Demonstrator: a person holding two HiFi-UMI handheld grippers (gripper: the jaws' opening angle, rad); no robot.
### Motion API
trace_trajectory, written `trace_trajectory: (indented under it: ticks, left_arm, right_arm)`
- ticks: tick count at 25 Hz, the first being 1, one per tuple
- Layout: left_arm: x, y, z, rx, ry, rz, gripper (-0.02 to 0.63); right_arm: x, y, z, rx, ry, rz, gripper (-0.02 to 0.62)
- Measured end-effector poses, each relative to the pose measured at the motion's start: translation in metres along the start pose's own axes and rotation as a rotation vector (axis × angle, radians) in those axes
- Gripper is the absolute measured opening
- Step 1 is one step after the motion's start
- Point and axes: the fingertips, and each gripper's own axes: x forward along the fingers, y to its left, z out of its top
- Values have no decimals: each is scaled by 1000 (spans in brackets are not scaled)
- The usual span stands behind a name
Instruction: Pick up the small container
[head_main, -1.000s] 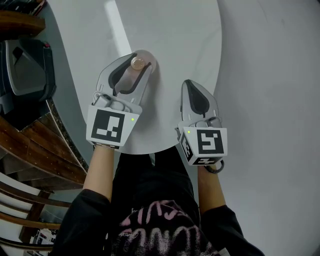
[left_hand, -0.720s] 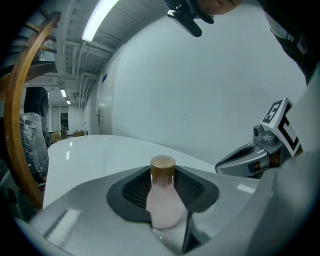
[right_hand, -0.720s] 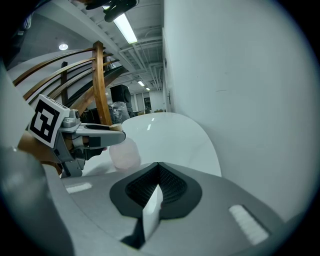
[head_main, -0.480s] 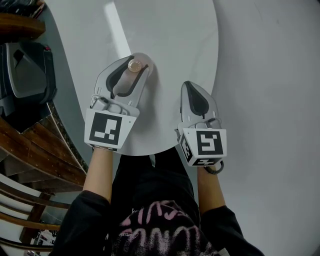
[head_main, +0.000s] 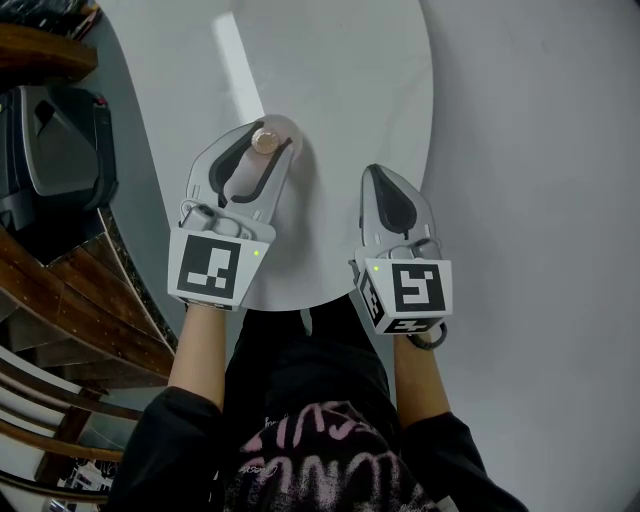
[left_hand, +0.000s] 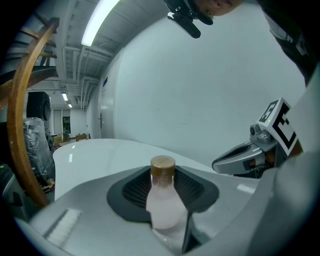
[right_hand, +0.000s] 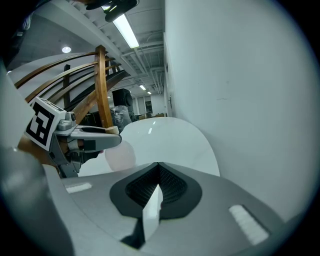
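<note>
The small container (head_main: 264, 142) is a pale pink bottle with a brown cap. It stands upright between the jaws of my left gripper (head_main: 270, 138), which is shut on it over the round white table (head_main: 330, 70). In the left gripper view the container (left_hand: 162, 200) fills the gap between the dark pads (left_hand: 132, 192). The pink body (right_hand: 120, 155) shows under the left gripper (right_hand: 85, 137) in the right gripper view. I cannot tell whether it touches the table. My right gripper (head_main: 375, 172) hovers over the table's near right edge, shut and empty (right_hand: 159, 172).
The table's rim (head_main: 425, 150) curves close past my right gripper, with grey floor (head_main: 540, 150) beyond. A dark chair-like object (head_main: 50, 140) and curved wooden rails (head_main: 60, 290) stand to the left. The person's body is just below the near rim.
My left gripper with the container has drifted slightly left and toward me. The right gripper has stayed almost in place.
</note>
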Motion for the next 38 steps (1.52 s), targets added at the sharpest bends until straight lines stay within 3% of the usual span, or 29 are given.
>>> trace_trajectory:
  ticks: [12,38]
  left_arm:
    - [-49,-2,20,-6,-24,12,141]
    - [-87,-11,48,18,-37,93,141]
  right_arm:
    - [-30,30,21,-17,-50,-5,11]
    - [-59,40,64,-68,-146,60,11]
